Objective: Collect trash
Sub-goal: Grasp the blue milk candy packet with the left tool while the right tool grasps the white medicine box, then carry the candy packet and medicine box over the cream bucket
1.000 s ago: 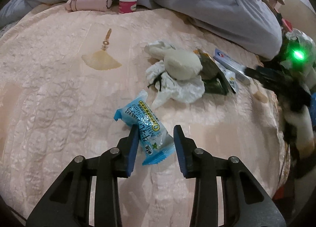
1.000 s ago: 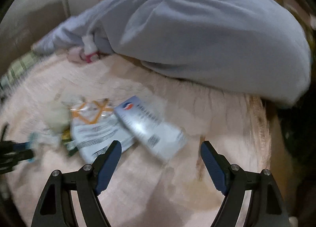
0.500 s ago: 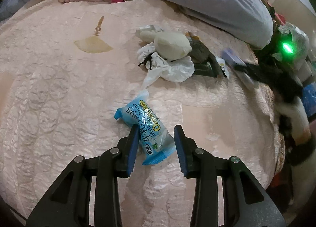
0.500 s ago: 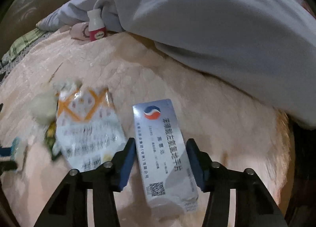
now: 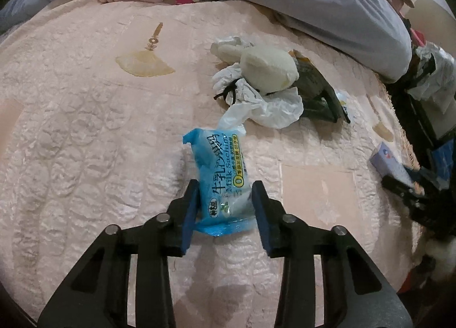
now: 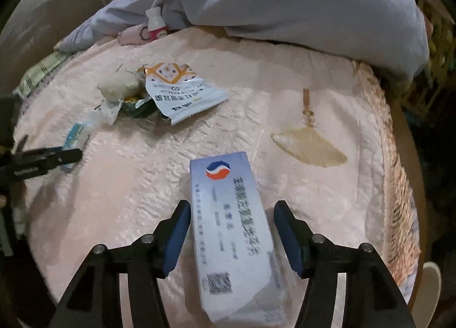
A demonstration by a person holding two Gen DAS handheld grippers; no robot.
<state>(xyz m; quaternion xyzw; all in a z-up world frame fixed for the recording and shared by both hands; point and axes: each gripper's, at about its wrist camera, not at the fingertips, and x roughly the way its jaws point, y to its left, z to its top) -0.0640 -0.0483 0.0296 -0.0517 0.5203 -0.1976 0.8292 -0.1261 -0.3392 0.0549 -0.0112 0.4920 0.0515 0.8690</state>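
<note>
On the pink quilted bedspread (image 5: 71, 142), the left gripper (image 5: 225, 208) grasps a blue milk-candy wrapper (image 5: 221, 174), both pads pressed against its lower end. Just beyond it lies the rest of the litter: a crumpled white tissue (image 5: 268, 105), a pale plush toy (image 5: 268, 71) resting on it, and a dark snack packet (image 5: 316, 91) touching its right side. Further right, the right gripper (image 6: 232, 234) straddles a pale blue medicine box (image 6: 230, 231); its jaws are opening, and a gap shows on the right side, so the box lies loose on the bedspread. An orange-and-white sachet (image 6: 179, 91) lies well beyond it. The pick-up step looks in hand: next, the right gripper likely needs to close squarely on the box before either piece is lifted away.
</note>
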